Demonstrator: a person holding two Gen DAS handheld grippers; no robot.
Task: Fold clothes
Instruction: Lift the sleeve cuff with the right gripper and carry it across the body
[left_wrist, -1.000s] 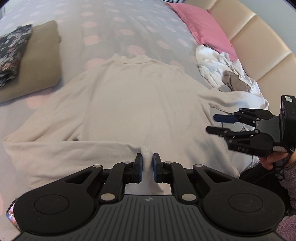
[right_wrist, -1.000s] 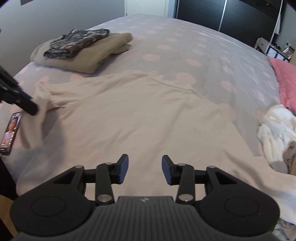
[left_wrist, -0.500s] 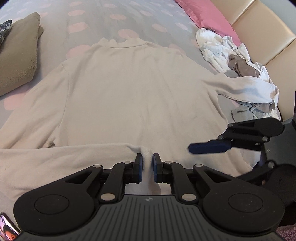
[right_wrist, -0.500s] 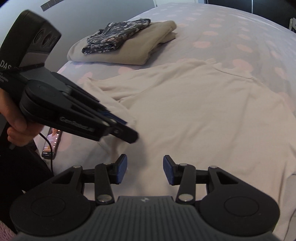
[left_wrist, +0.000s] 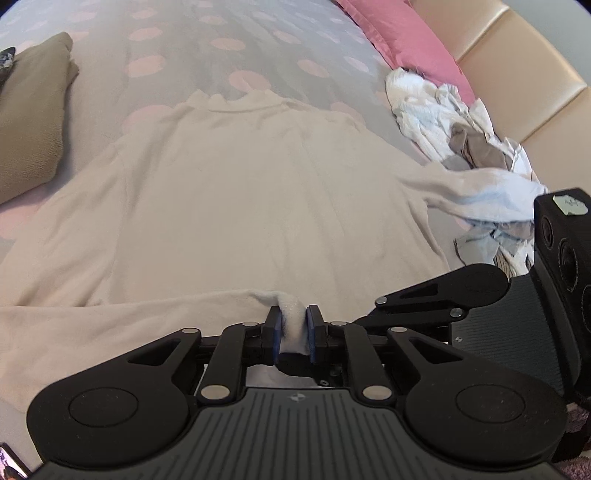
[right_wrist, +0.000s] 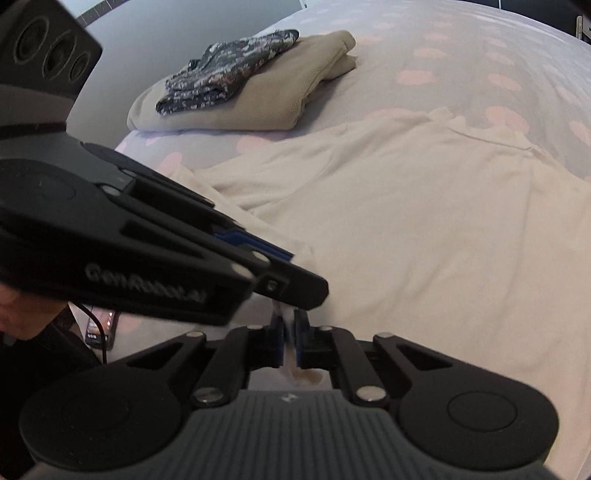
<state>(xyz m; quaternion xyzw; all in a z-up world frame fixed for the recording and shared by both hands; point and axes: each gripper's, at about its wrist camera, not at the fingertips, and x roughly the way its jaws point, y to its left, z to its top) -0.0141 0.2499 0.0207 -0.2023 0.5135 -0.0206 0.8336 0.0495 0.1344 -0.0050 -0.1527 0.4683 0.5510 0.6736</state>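
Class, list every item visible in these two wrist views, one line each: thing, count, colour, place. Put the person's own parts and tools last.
Long-sleeved top: one, cream, spread flat on the bed, its cuff between both grippers.
Bedspread: one, grey with pink dots, under everything.
Folded garment: one, tan, far left of the bed.
Patterned garment: one, dark floral, on top of the tan one.
Unfolded laundry pile: one, white and grey-brown, right side by the headboard.
Pillow: one, pink, at the headboard.
Headboard: one, beige, padded.
Phone: one, dark, with a cable, at the bed's edge.
Left gripper: one, black with blue pads, jaws opening, cuff between them.
Right gripper: one, black, shut on the cuff.
Hand: one, partly seen, holding the left gripper.
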